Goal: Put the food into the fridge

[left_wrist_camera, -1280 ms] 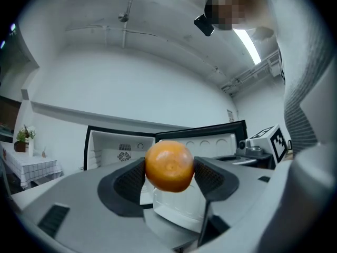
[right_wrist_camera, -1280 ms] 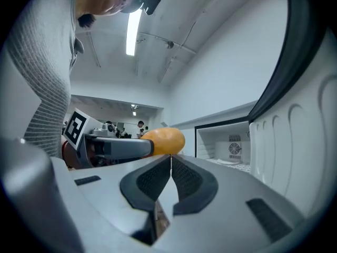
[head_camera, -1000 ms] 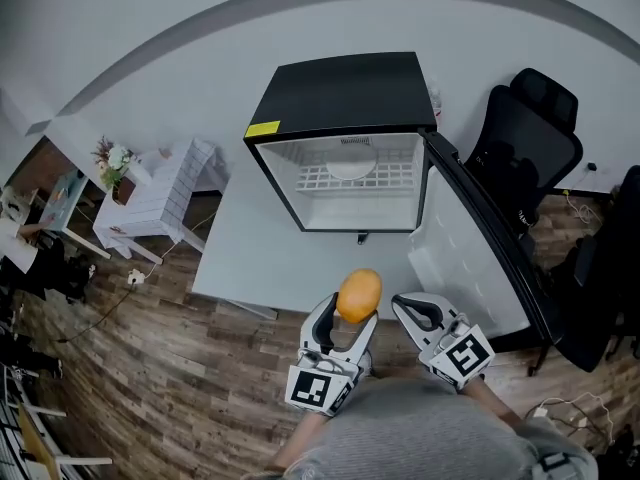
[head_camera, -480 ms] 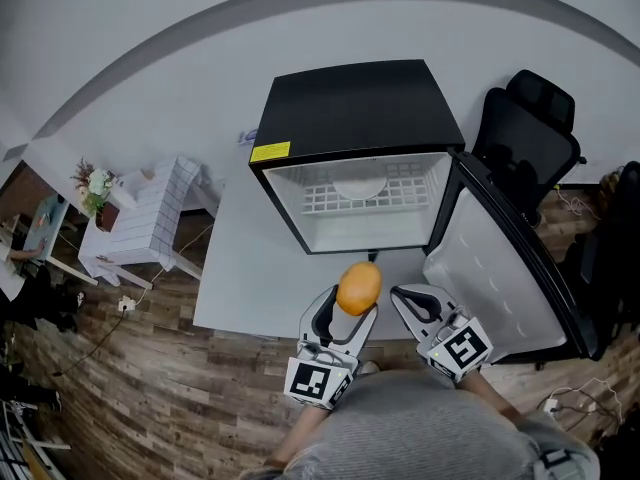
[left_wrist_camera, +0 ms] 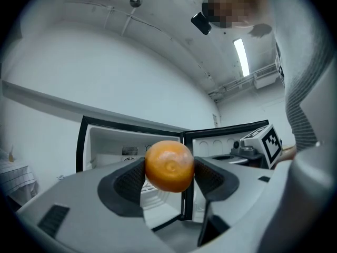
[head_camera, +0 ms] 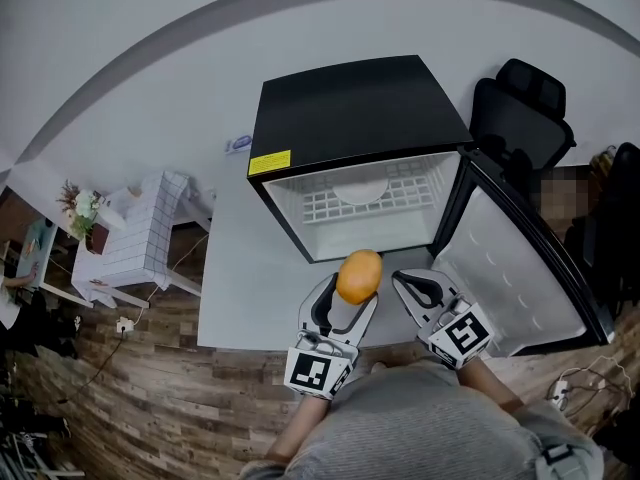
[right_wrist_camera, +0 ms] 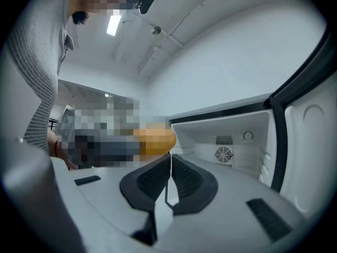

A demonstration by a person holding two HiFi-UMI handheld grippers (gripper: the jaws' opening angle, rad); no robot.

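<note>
Head view, left to right.

- Far left: small white side table [head_camera: 135,236] with a pot of flowers [head_camera: 80,208], standing on wood-plank floor [head_camera: 150,398].
- Pale grey platform [head_camera: 235,288] carries a black mini fridge [head_camera: 355,108]. Yellow label [head_camera: 270,161] on the top front edge, left corner.
- Fridge door [head_camera: 520,268] is swung wide open to the right, white inner liner showing. White interior holds a wire shelf [head_camera: 360,200], with nothing on it that I can make out. The right gripper view shows a round fan grille [right_wrist_camera: 224,154] on the back wall.
- Left gripper [head_camera: 345,296]: jaws closed round an orange [head_camera: 359,275], one dark ribbed pad on each side of the fruit. The left gripper view confirms it: orange [left_wrist_camera: 168,166] is pinched at mid-height and held in the air, just in front of the fridge opening and not inside it. Marker cube [head_camera: 312,372] at the near end.
- Right gripper [head_camera: 412,288]: just beside the left one, near the door's lower edge. Its own view shows the jaws [right_wrist_camera: 169,175] pressed together, nothing between them. Its marker cube [head_camera: 463,334] faces up.
- Far right: black office chair [head_camera: 520,108] behind the door.
- Bottom edge: the person's grey sleeves and torso.
</note>
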